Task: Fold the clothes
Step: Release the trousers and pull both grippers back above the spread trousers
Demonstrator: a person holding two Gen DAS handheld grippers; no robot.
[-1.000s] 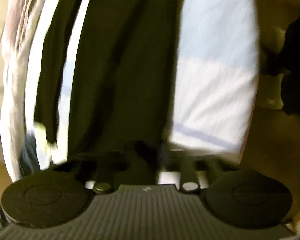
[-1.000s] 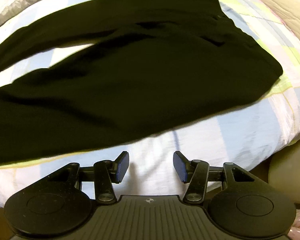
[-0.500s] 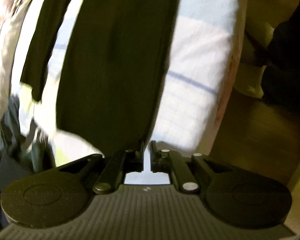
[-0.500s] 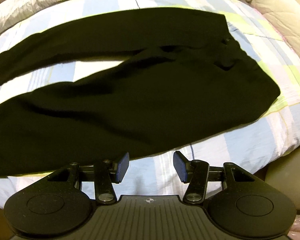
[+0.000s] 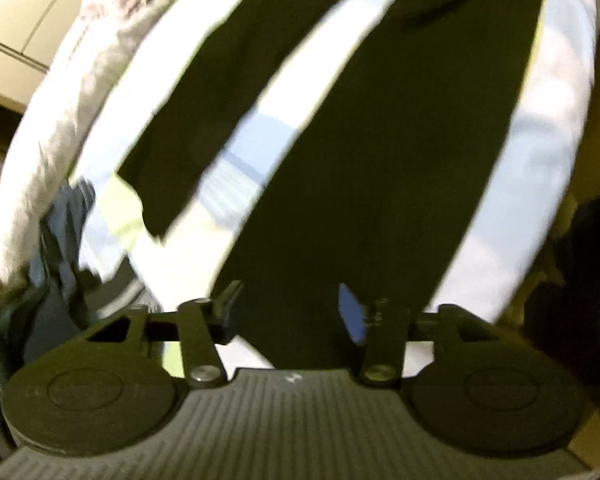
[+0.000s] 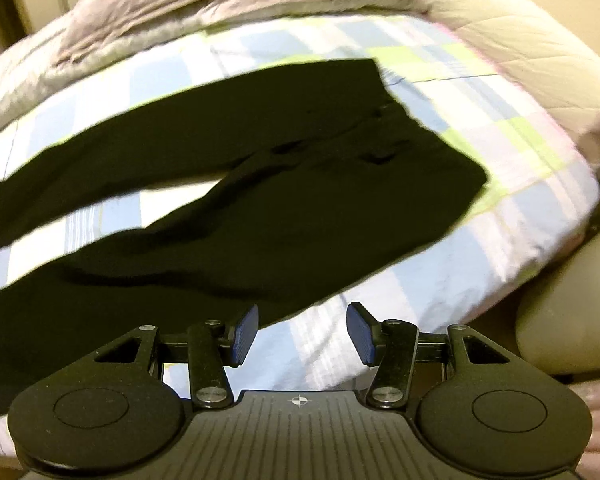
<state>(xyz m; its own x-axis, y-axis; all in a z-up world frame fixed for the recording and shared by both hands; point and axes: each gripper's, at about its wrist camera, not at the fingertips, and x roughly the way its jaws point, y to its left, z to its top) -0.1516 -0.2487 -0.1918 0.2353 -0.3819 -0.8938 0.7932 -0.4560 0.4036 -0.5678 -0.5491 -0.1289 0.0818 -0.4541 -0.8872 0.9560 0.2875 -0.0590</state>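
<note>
Black trousers [image 6: 284, 200] lie spread flat on a bed with a blue, white and green checked sheet [image 6: 500, 216]; both legs run off to the left and the waist points right. In the left wrist view the same trousers [image 5: 380, 168] stretch away from the leg ends, the near leg's hem lying just under the fingers. My left gripper [image 5: 288, 312] is open over that hem, nothing held. My right gripper [image 6: 302, 332] is open above the sheet near the bed's front edge, just clear of the trousers' lower edge.
A rumpled grey-pink quilt [image 6: 204, 4] is bunched along the far side of the bed. A beige padded piece [image 6: 568, 340] stands off the bed's right corner. Dark patterned cloth [image 5: 60, 240] lies at the left in the left wrist view.
My left gripper went from shut to open and the view swung back over the leg hem. My right gripper pulled back and up, showing more of the bed.
</note>
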